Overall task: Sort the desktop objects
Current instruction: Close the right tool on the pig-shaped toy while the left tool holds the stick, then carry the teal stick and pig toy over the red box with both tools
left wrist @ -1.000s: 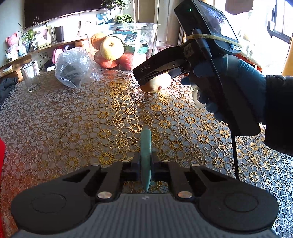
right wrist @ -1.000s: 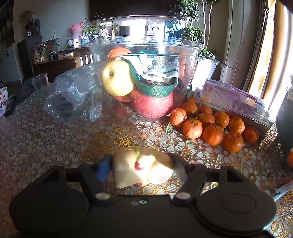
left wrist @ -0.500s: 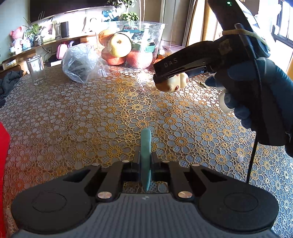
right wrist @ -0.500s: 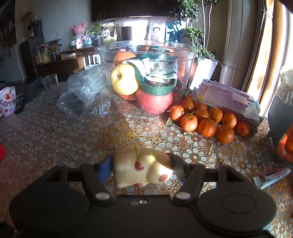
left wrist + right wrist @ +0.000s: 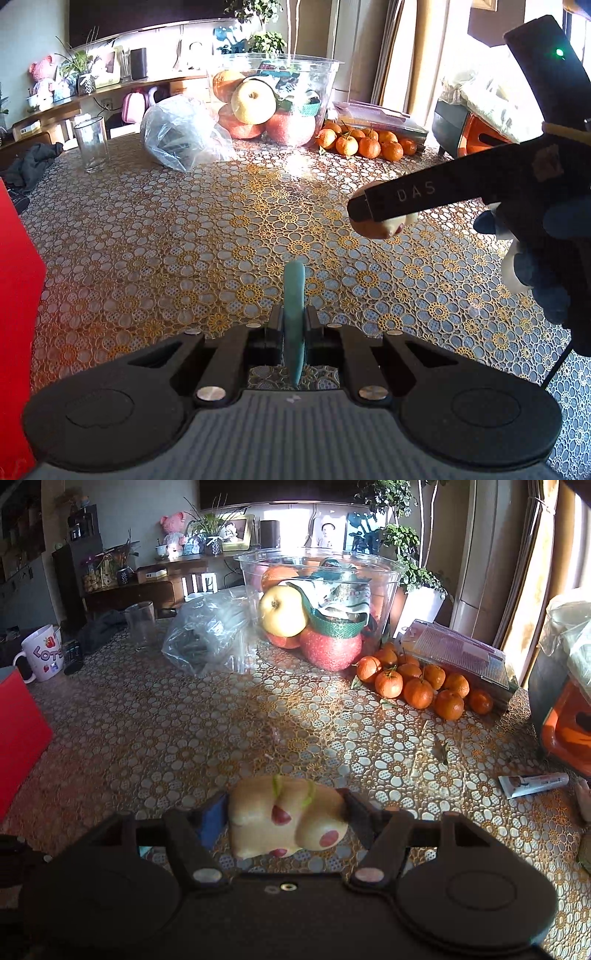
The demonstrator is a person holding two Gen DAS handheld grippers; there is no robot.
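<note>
My right gripper [image 5: 286, 821] clamps the cream toy [image 5: 284, 821] at lower centre of the right wrist view, off the table [image 5: 184, 738]. Prob. soft, light, rounded; grip mid-body. Left gripper [image 5: 294, 325] is closed on a thin teal piece [image 5: 294, 314], stiff-looking, light.

Clear fruit bowl [image 5: 319, 602] dead ahead of the tongs, crumpled plastic bag [image 5: 207, 635] and empty glass [image 5: 140, 626] to its left. Tangerine pile [image 5: 421, 686] ahead-right; mug [image 5: 40, 657] far left.
</note>
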